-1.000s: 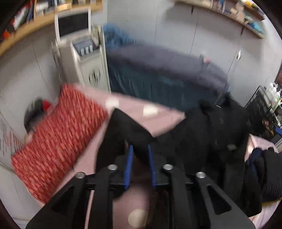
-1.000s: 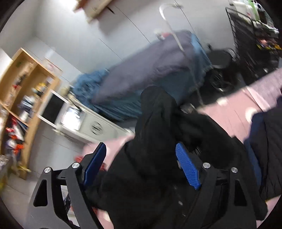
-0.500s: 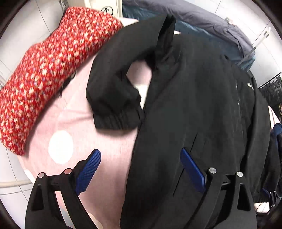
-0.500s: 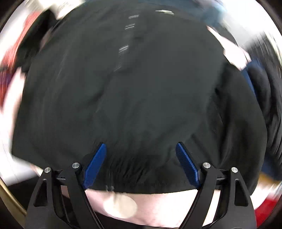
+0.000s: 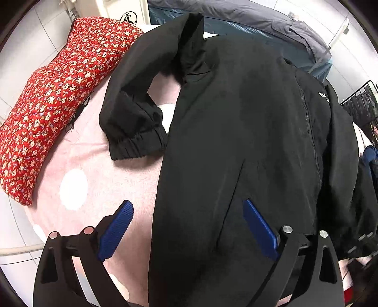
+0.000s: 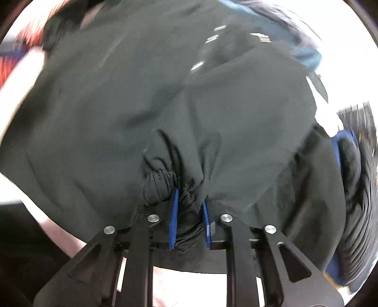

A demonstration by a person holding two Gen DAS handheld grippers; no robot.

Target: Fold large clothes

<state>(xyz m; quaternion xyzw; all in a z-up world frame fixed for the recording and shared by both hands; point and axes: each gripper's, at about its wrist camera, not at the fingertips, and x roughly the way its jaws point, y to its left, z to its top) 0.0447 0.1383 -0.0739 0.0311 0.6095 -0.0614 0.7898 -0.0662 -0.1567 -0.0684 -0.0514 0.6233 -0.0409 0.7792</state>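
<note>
The black jacket (image 5: 248, 132) lies spread front-up on a pink blanket with white dots (image 5: 78, 170), its collar away from the camera and its zip running down the middle. One sleeve (image 5: 132, 113) is bent back on itself, its ribbed cuff resting on the blanket just beside the body of the jacket.

At the near hem, the right gripper (image 6: 189, 212) is closing its blue fingers (image 6: 174, 210) on a bunched wad of the elastic hem, with cloth plainly between them. The left gripper (image 5: 186, 226) hangs wide apart, grasping nothing, above the jacket's left edge; one finger is over the blanket, the other over the black cloth near a pocket slit.

A red floral quilt (image 5: 52, 99) lies along the far left of the blanket, and a grey-blue covered bed (image 5: 248, 21) stands behind.

The likely trouble: the right pinch holds only a gathered knot of hem, so lifting from it could drag the jacket into a twisted heap instead of a clean fold. The loose sleeve could also get trapped crooked underneath, and slippery fabric may slide out of a shallow bite.
</note>
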